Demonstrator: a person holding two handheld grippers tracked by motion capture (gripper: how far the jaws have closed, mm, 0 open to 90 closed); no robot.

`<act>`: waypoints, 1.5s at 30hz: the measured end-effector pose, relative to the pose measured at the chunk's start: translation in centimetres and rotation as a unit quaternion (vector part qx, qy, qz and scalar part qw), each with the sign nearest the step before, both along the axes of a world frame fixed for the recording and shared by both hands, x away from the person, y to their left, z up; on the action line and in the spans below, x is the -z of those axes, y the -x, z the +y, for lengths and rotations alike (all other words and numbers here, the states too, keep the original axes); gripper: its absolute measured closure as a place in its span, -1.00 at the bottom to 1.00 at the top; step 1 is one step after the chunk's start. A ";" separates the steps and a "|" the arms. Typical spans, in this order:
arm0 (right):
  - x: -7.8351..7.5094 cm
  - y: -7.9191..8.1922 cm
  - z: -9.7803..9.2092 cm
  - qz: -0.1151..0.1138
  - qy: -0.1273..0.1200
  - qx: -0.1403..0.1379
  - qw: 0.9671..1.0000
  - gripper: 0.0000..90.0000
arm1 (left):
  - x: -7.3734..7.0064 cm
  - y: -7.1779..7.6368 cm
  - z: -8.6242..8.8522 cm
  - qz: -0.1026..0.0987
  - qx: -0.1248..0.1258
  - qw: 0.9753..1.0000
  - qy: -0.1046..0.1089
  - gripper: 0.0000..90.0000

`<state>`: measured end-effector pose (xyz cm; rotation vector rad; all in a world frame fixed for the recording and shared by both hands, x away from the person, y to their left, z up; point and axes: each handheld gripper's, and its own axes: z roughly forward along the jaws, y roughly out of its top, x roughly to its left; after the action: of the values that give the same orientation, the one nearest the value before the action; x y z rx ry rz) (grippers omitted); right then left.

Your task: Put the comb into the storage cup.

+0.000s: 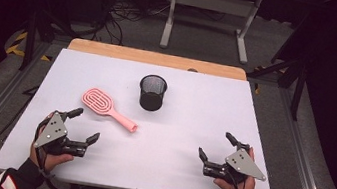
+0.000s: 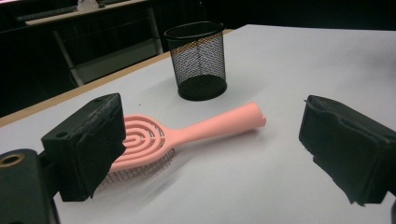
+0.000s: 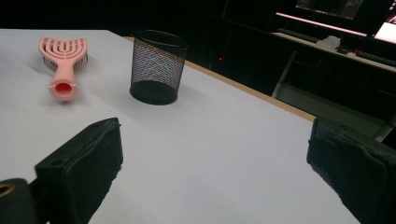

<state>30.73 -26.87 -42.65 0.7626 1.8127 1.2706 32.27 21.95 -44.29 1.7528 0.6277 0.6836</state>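
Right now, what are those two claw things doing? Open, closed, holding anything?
Left gripper: open, holding nothing; the pink hairbrush lies on the table just ahead of it.
Right gripper: open, holding nothing.

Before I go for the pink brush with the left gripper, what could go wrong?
The hairbrush lies flat, bristles down, so the open left gripper may push it along the smooth table rather than catch it. The mesh cup stands upright close behind the brush; it looks light, so a nudge might tip it.
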 end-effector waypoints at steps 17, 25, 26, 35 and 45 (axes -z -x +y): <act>0.2 0.0 0.2 0.007 0.014 0.004 1.000 -0.90 | 0.1 -0.8 -0.6 0.017 0.014 1.000 -0.013 -0.70; 0.5 -0.2 0.4 0.015 0.021 0.003 1.000 -0.90 | -0.6 -2.3 -1.2 0.019 0.015 1.000 -0.004 -0.65; 0.5 -0.2 0.3 0.016 0.020 0.004 1.000 -0.90 | -0.7 -2.5 -1.4 0.016 0.015 1.000 -0.006 -0.65; 0.6 -0.3 0.5 0.017 0.023 0.003 1.000 -0.90 | -1.6 -4.1 -3.0 0.013 0.024 1.000 -0.007 -0.63; 0.7 -0.4 0.4 0.021 0.022 0.003 1.000 -0.90 | -2.2 -6.4 -4.9 0.025 0.028 0.999 -0.017 -0.26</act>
<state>31.18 -26.43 -43.33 0.7756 1.8630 1.2156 38.66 17.01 -42.13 1.8173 0.6021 0.6175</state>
